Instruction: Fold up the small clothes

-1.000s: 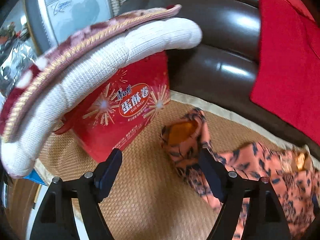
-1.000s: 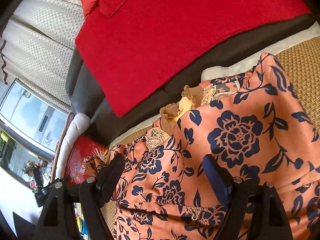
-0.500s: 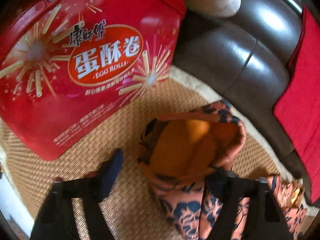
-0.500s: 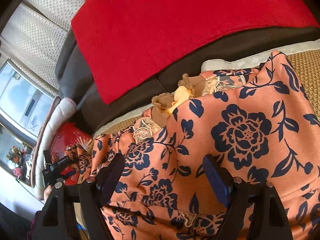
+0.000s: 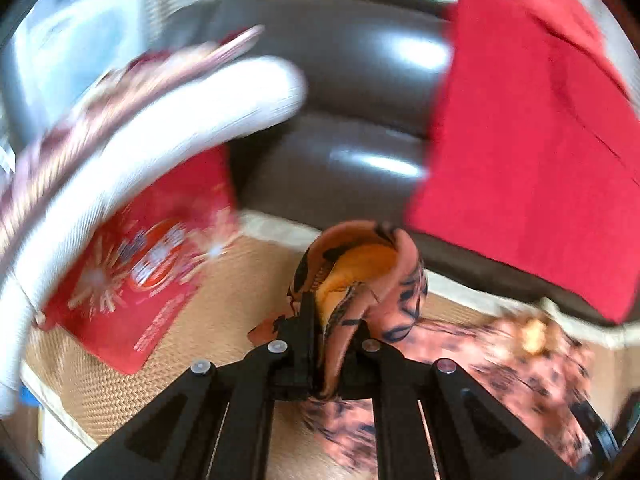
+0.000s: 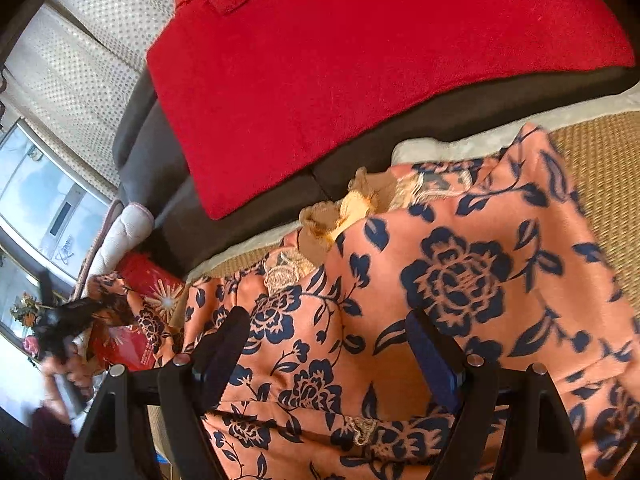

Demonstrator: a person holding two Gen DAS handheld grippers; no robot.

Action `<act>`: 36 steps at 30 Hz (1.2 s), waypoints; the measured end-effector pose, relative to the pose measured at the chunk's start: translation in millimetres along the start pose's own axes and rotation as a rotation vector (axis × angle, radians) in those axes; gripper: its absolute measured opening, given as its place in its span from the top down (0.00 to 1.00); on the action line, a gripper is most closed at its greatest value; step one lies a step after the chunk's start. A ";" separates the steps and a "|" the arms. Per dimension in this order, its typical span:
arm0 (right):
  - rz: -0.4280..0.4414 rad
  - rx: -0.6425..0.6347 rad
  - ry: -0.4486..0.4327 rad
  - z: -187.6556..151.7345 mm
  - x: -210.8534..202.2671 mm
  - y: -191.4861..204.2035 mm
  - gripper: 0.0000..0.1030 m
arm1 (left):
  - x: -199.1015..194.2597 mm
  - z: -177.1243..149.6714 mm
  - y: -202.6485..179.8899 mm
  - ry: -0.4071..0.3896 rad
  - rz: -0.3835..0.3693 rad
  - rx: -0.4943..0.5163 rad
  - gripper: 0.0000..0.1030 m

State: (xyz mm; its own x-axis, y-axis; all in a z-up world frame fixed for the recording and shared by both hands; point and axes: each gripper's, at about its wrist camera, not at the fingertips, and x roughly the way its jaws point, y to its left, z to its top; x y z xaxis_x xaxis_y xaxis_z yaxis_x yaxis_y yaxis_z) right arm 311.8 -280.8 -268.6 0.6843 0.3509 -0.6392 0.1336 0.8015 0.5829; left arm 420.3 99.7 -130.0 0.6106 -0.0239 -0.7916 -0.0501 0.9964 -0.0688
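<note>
Sleeve (image 5: 360, 280) points toward the sofa, apparently pinched in left tool (image 5: 332, 344); right tool (image 6: 332, 344) gapes.

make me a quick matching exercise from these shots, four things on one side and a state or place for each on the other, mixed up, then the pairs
Things:
1. left gripper
2. right gripper
3. egg roll box
4. red blanket

States or places:
A. draped over the dark sofa back
B. open, above the floral garment
C. propped on the woven mat under a white cushion
D. shut on the garment's sleeve

Pairs: 1-D, 2-B, 3-C, 4-A
</note>
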 end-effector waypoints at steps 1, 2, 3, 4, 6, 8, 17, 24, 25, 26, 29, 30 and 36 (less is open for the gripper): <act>0.003 0.007 -0.009 1.0 -4.2 -2.2 0.19 | -14.1 3.3 -20.3 -0.017 -0.014 0.057 0.93; 0.008 0.018 -0.020 2.6 -9.4 -5.9 0.19 | -33.1 6.6 -48.0 -0.050 -0.033 0.137 0.93; 0.013 0.033 -0.032 4.4 -14.8 -10.5 0.19 | -47.1 7.5 -69.4 -0.077 -0.043 0.200 0.93; 0.018 0.048 -0.043 6.6 -19.8 -15.0 0.19 | -63.0 8.3 -94.4 -0.106 -0.052 0.271 0.93; 0.028 0.080 -0.064 10.5 -29.8 -25.3 0.19 | -90.1 3.3 -145.1 -0.141 -0.091 0.405 0.93; 0.039 0.105 -0.082 14.4 -38.9 -33.8 0.19 | -115.4 -8.2 -203.0 -0.167 -0.157 0.563 0.93; 0.101 0.370 -0.237 32.2 -95.0 -104.5 0.19 | -148.0 -51.9 -336.3 -0.228 -0.329 0.809 0.41; 0.119 0.489 -0.305 38.7 -119.7 -144.6 0.18 | -115.2 -49.3 -312.9 -0.201 -0.392 0.686 0.33; 0.121 0.485 -0.299 39.3 -118.1 -143.6 0.18 | -104.8 -51.6 -301.1 -0.185 -0.388 0.638 0.33; 0.132 0.481 -0.290 40.0 -116.6 -142.6 0.18 | -97.6 -54.7 -295.2 -0.177 -0.382 0.614 0.33; 0.164 0.468 -0.255 42.5 -106.0 -135.9 0.18 | -53.0 -63.8 -256.2 -0.120 -0.333 0.477 0.33; 0.157 0.463 -0.251 42.8 -102.9 -133.7 0.18 | -40.1 -68.1 -244.2 -0.101 -0.315 0.432 0.33; 0.155 0.451 -0.218 38.9 -84.7 -130.3 0.19 | 42.8 -117.4 -162.0 0.025 -0.156 0.143 0.33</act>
State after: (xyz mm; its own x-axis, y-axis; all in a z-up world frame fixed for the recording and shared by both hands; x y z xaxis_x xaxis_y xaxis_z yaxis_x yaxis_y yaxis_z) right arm 264.3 -433.8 -271.0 0.8477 0.3012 -0.4367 0.2813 0.4427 0.8514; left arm 361.8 -72.4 -224.1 0.5823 -0.1794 -0.7929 0.1576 0.9818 -0.1064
